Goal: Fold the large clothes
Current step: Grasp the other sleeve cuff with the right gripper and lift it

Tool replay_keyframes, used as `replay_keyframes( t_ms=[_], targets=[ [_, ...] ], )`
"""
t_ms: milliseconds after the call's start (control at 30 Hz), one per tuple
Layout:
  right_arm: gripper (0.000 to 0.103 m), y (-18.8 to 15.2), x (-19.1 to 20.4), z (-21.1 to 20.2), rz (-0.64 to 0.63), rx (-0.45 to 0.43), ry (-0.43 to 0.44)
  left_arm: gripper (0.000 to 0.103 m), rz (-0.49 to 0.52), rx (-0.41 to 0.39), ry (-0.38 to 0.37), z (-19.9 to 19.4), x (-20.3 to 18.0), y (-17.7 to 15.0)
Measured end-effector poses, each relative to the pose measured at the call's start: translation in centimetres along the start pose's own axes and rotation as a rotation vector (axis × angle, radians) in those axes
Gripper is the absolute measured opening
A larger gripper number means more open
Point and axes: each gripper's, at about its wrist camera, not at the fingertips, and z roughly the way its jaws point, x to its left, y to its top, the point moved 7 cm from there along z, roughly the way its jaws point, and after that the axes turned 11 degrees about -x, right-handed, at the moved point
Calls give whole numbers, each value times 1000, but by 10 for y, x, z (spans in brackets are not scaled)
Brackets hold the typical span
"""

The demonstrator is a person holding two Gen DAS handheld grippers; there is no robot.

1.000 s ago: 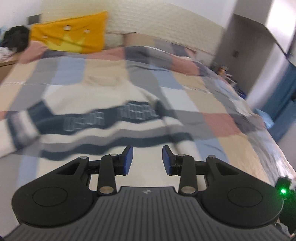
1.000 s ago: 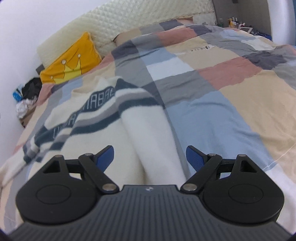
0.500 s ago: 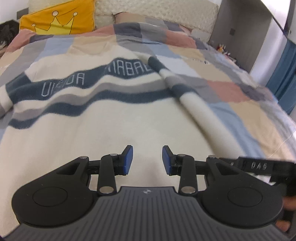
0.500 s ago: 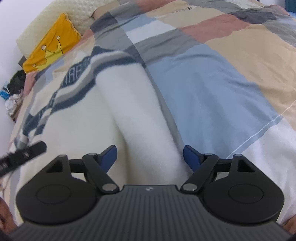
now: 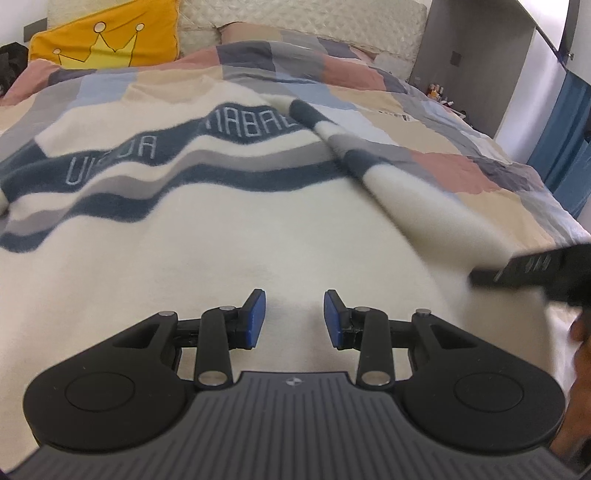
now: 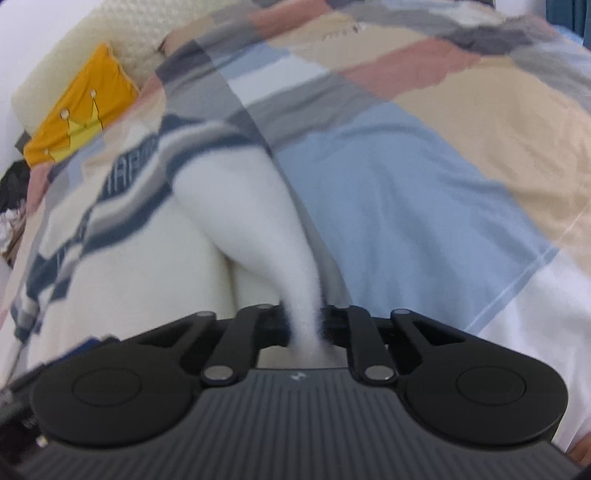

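A large cream sweater (image 5: 221,229) with navy and grey wavy stripes and lettering lies spread flat on the bed. Its right sleeve (image 5: 406,199) runs along the body toward me. My left gripper (image 5: 294,295) hovers low over the sweater's plain cream lower part, open, with a gap between the blue pads and nothing pinched. My right gripper (image 6: 304,321) is shut on the cream end of the sleeve (image 6: 258,221), its jaws closing tight so the fabric bunches between them. From the left wrist view, the right gripper (image 5: 532,267) shows as a blurred dark bar at the right edge.
A patchwork duvet (image 6: 424,184) covers the bed under the sweater. A yellow crown pillow (image 5: 110,40) leans on the quilted headboard (image 5: 295,14). A blue curtain (image 5: 569,129) hangs at the far right. A hand (image 5: 580,339) shows at the right edge.
My left gripper has dropped toward the sweater and now sits close over it. The right gripper's jaws, wide open around the sleeve before, have closed on it.
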Motion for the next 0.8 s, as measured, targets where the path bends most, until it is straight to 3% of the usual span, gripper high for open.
replay_keyframes(
  t_ms=[133,367,567,800],
  targets=[
    [10,51,2,-7,-75,-99,-30,40,-55,1,-30,0,6,1],
    [10,177,-6,-1,-165,-286,-122,40,-91,-12,-46,5,13,6],
    [10,249,-24,68,-175,-247,-216,40,-117,-12,-58,7,17,9],
    [10,281,-103,132,24,-212,-376,40,-146,-3,-80,13,27,6]
  ],
)
